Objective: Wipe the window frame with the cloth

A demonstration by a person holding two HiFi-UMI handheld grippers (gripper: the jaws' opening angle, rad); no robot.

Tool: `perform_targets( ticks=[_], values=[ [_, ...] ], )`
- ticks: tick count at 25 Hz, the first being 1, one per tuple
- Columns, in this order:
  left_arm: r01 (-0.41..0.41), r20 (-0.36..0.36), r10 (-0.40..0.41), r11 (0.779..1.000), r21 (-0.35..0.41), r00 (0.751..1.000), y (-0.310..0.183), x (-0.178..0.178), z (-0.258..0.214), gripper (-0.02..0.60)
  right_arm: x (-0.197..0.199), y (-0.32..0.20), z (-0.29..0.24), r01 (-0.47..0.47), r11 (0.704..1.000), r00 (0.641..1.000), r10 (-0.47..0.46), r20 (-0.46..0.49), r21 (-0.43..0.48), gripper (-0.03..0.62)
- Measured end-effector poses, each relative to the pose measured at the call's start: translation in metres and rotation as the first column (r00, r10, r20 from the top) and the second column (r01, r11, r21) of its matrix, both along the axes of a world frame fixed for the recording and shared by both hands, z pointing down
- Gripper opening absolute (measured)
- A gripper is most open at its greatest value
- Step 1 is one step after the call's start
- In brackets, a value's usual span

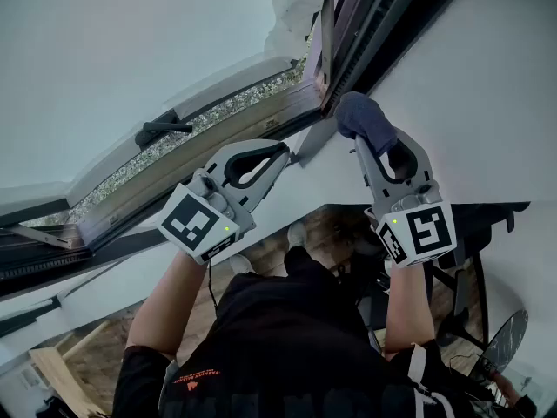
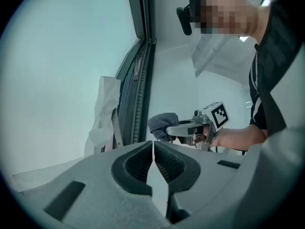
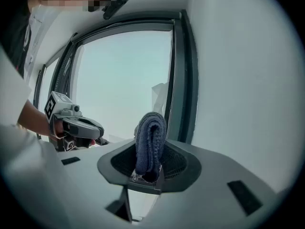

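A dark window frame runs from the lower left to the upper right in the head view. My right gripper is shut on a folded blue-grey cloth, which is held close beside the frame's corner; I cannot tell whether it touches. In the right gripper view the cloth stands upright between the jaws, with the frame just behind it. My left gripper is shut with nothing in it and points at the sill to the left of the cloth. From the left gripper view, its jaws meet and the cloth shows beyond them.
A black window handle lies on the sash at the left. White protective film hangs off the upper frame. A white wall stands to the right of the frame. A fan and furniture stand on the wooden floor below.
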State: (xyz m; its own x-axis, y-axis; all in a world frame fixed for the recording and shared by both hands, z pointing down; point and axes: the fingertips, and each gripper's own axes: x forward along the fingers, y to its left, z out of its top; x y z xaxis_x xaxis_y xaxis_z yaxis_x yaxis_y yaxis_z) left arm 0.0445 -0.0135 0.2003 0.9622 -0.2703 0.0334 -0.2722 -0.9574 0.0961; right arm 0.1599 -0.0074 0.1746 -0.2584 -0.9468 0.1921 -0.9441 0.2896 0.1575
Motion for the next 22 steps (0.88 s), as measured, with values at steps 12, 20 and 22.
perform_targets(
  ticks=[12,20,22],
  values=[
    [-0.004,-0.005,0.004,0.998,-0.057,1.0,-0.006,0.009,0.01,0.028,0.008,-0.013,0.014,-0.021,1.0,1.0,0.021,0.011,-0.007,0.124],
    [-0.002,0.001,0.002,0.999,-0.051,1.0,-0.018,0.013,0.026,0.028,0.016,-0.032,0.043,-0.033,0.999,0.999,0.033,0.008,-0.037,0.124],
    [-0.001,0.004,0.001,0.998,-0.062,1.0,-0.02,0.015,0.031,0.028,0.019,-0.036,0.05,-0.035,0.998,0.999,0.035,0.006,-0.044,0.124]
  ],
)
